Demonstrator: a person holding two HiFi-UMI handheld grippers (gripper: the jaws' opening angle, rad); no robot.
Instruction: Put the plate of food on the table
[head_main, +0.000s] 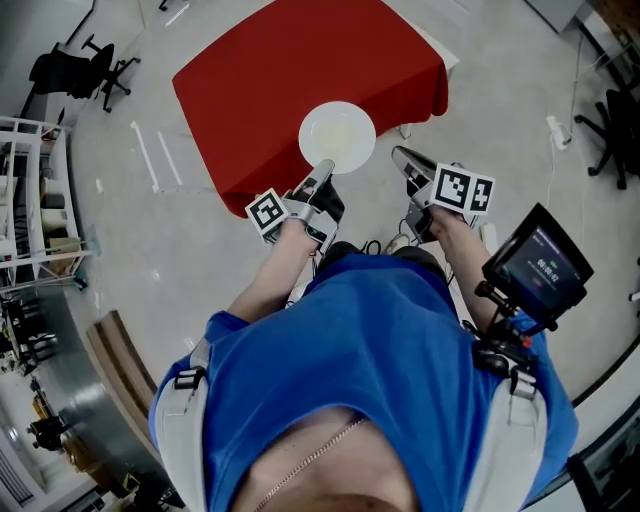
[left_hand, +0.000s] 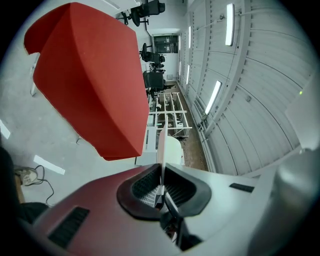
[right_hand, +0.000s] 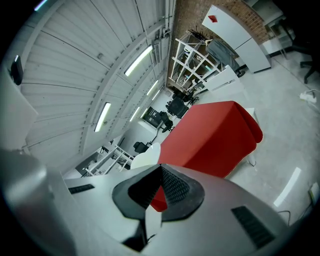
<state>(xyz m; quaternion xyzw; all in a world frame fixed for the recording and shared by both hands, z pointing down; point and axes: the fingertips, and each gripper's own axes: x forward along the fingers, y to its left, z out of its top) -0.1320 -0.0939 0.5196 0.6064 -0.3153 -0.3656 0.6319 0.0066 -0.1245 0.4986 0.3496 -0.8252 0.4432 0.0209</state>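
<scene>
A white round plate (head_main: 337, 137) hangs at the near edge of the red-clothed table (head_main: 300, 60); its middle looks pale and I make out no food on it. My left gripper (head_main: 322, 168) is shut on the plate's near rim. In the left gripper view the plate (left_hand: 172, 150) stands edge-on between the closed pads of the left gripper (left_hand: 161, 172), with the red table (left_hand: 95, 85) to the left. My right gripper (head_main: 398, 153) is to the right of the plate, apart from it. The right gripper (right_hand: 160, 169) has its tips together and holds nothing, with the plate (right_hand: 147, 154) beyond them.
Office chairs (head_main: 75, 70) stand at the far left and another chair (head_main: 615, 120) at the right. A white shelving rack (head_main: 30, 190) lines the left side. A small screen (head_main: 537, 265) rides at the person's right hip. Tape marks (head_main: 150, 155) lie on the grey floor.
</scene>
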